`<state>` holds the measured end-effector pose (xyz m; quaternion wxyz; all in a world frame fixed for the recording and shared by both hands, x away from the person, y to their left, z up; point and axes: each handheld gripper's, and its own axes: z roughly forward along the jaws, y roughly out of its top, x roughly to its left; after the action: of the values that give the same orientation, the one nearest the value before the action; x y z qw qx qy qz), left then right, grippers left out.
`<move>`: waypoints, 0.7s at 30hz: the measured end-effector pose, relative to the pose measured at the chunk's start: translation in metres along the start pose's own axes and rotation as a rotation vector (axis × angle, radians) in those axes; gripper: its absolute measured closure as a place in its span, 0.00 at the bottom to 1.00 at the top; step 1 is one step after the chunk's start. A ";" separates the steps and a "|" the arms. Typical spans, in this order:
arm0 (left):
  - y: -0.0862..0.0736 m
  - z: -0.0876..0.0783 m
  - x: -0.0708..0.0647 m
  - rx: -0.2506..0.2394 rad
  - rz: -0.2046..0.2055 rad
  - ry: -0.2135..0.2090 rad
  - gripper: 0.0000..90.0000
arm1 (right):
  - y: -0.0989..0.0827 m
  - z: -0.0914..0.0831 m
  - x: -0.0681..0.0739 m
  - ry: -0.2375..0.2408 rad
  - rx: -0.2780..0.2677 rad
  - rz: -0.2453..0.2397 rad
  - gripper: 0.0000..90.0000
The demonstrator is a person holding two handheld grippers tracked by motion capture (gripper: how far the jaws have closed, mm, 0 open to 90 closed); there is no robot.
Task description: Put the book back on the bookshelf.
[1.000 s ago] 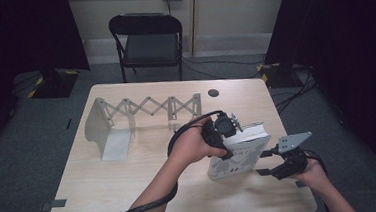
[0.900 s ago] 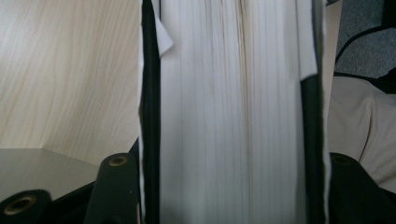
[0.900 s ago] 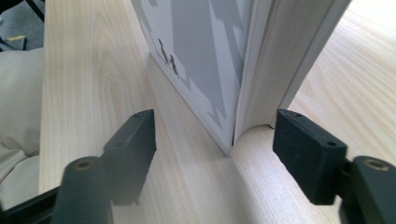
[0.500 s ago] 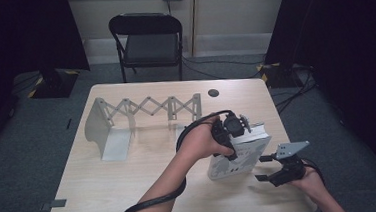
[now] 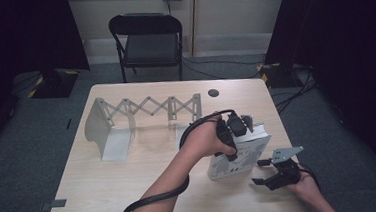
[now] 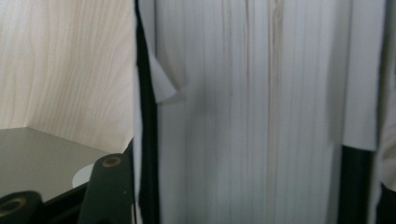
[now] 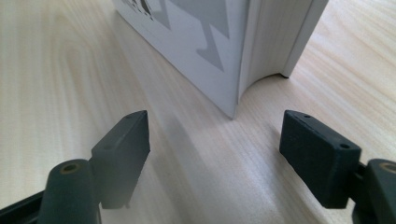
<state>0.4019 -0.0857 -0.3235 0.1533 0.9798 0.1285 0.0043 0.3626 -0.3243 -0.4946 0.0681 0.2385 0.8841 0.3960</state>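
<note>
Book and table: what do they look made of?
Book: paper, going by the fine page-edge lines in the left gripper view; its white printed cover looks smooth, maybe thin card. Table: pale wood grain, matte, probably laminate or veneer; I cannot tell which.

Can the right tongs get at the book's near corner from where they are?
Probably yes. The right tongs stand open, low over the table, with the book corner straight ahead and bare wood between. The left tongs grip the book higher up, clear of that corner.
</note>
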 end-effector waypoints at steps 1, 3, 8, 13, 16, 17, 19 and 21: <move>0.000 0.000 0.000 0.000 0.002 -0.002 0.48 | 0.000 0.000 0.000 0.000 -0.003 0.001 0.26; 0.000 0.000 0.000 0.007 -0.007 -0.009 0.49 | 0.000 0.001 0.000 -0.004 -0.004 -0.002 0.26; 0.003 0.001 -0.003 0.045 -0.008 0.014 0.53 | -0.001 0.004 0.002 -0.033 -0.018 -0.036 0.26; 0.002 0.000 -0.006 0.030 -0.017 0.041 0.55 | -0.001 0.004 0.004 -0.046 -0.014 -0.050 0.25; 0.001 -0.001 -0.009 0.012 -0.031 0.054 0.57 | -0.001 0.004 0.004 -0.050 -0.014 -0.048 0.25; 0.001 -0.001 -0.009 0.012 -0.031 0.054 0.57 | -0.001 0.004 0.004 -0.050 -0.014 -0.048 0.25; 0.000 -0.001 -0.011 0.007 -0.030 0.061 0.57 | -0.001 0.004 0.004 -0.050 -0.014 -0.046 0.25; 0.000 -0.002 -0.012 0.005 -0.035 0.067 0.57 | -0.001 0.004 0.004 -0.050 -0.014 -0.046 0.25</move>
<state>0.3898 -0.0883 -0.3212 0.1465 0.9771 0.1505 0.0340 0.3600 -0.3202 -0.4981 0.1011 0.2275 0.8846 0.3944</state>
